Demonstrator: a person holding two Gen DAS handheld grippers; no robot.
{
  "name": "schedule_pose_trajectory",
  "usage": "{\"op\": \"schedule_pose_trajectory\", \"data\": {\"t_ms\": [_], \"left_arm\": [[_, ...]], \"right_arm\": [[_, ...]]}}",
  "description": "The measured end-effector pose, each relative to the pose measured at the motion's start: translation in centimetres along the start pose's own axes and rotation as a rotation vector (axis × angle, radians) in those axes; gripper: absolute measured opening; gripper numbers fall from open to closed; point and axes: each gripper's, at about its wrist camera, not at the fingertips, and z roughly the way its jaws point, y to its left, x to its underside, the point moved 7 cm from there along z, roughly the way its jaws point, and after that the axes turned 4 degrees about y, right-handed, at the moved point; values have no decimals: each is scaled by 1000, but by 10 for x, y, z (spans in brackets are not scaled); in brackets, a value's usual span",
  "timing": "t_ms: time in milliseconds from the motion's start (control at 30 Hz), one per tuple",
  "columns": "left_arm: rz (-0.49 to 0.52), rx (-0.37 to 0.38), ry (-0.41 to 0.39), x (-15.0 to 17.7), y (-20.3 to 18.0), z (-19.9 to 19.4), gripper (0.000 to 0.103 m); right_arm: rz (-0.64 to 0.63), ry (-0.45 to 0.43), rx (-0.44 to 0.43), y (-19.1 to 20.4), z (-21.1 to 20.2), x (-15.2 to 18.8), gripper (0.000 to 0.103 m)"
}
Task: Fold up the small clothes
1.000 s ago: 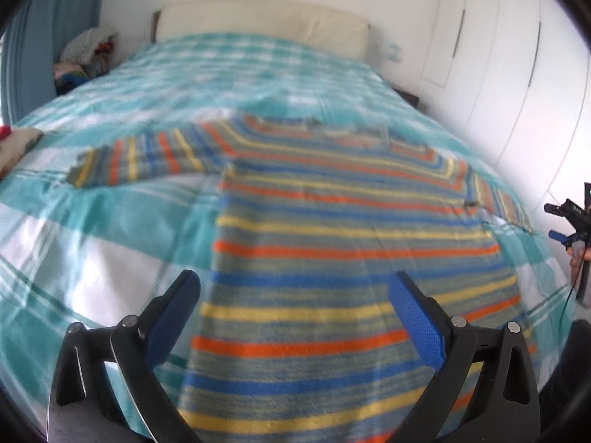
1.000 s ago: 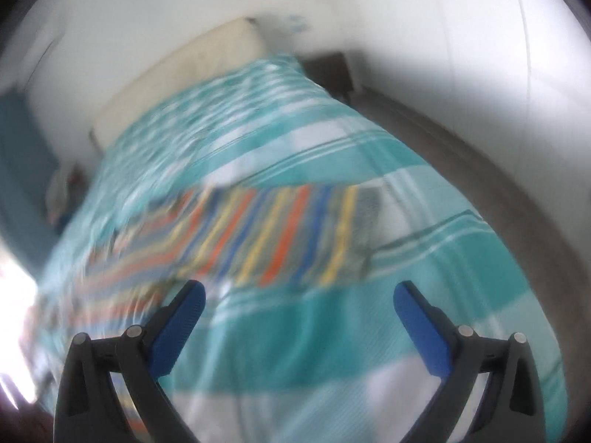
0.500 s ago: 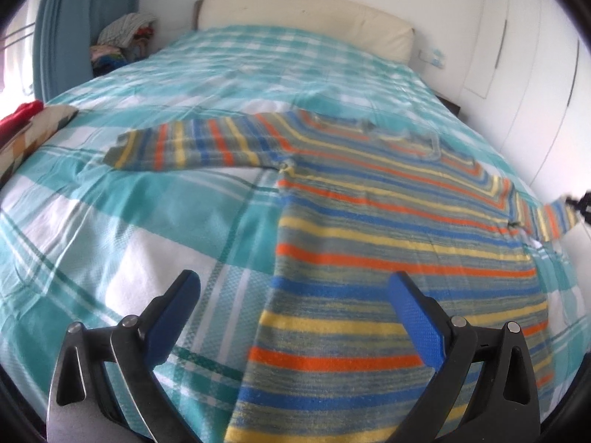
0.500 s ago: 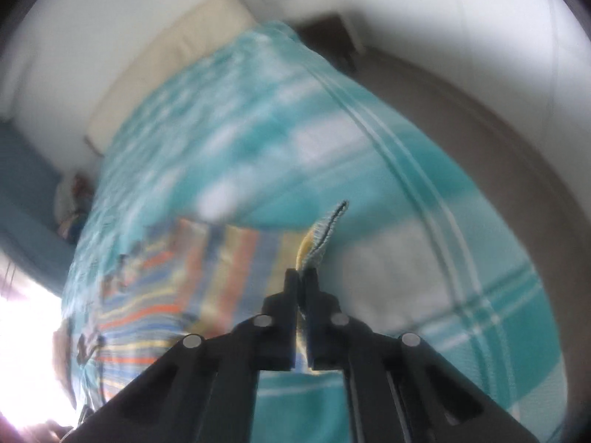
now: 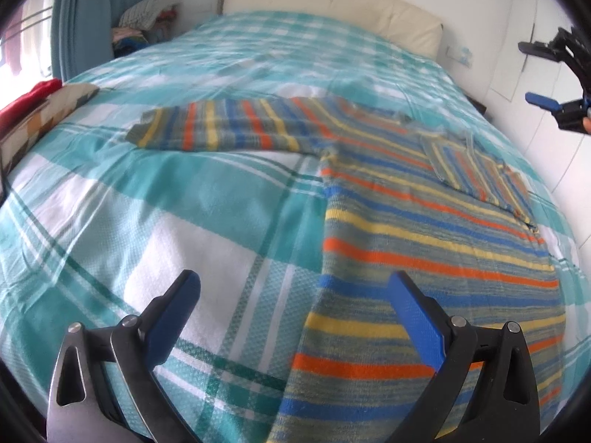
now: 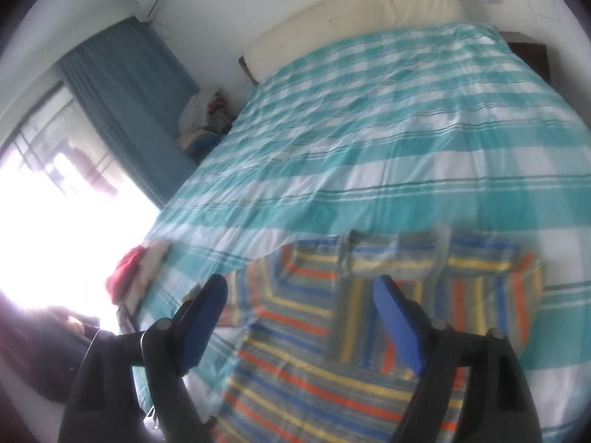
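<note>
Left claw [image 5: 291, 295]: hangs low over the near end of the bed, blue fingers [image 5: 175, 317] spread wide, gripping nothing; the hem edge of the striped sweater [image 5: 424, 229] lies under the gap between them.
Right claw [image 6: 299, 317]: jaws opening, nothing between them; half a second ago they were pinched on the cuff of the right sleeve, now they are clear of it and raised above the bed.
Change since a second ago: the right sleeve [image 5: 476, 170], which lay stretched out past the body, is now folded back across the chest.
Left sleeve [image 5: 221, 125]: still spread out flat to the side, cuff pointing away from the body.
Sweater's lie: flat on the bed, hem toward the near end, collar toward the headboard, so its long axis runs up the length of the bed; the stripes cross it.
Bed [image 5: 147, 203]: covered in a teal-and-white checked sheet, wrinkled in places.
Left edge of bed: a red cloth [image 5: 29, 99] on a patterned piece.
Far end: cream padded headboard [image 5: 332, 3].
Room: teal curtain [image 6: 125, 103] beside a bright window, a heap of clothes [image 5: 147, 22] in the corner, white wardrobe doors [image 5: 535, 37] to the right.
</note>
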Motion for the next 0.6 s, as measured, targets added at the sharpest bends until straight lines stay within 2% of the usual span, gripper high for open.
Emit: {"op": "schedule_pose_trajectory", "data": {"t_ms": [67,233,300,400,467,600], "left_arm": [[1,3,3,0,-1,0,102],[17,7,37,3,-7,7,102],[8,28,52,4,-5,5,102],[-37,99,62,0,5,-5,102],[-98,139,33,-20,28,-16,102],[-246,84,-10,-71,94,-12,102]], "right_arm": [[-17,14,13,-2,4,14,81],[-101,73,141,-30,-2,70,81],[-149,116,191,-45,-5,111,81],[-185,143,258,-69,-22,165,81],[-185,124,324,-92,-41,197,81],[-85,71,430,-152,-70,234,82]]}}
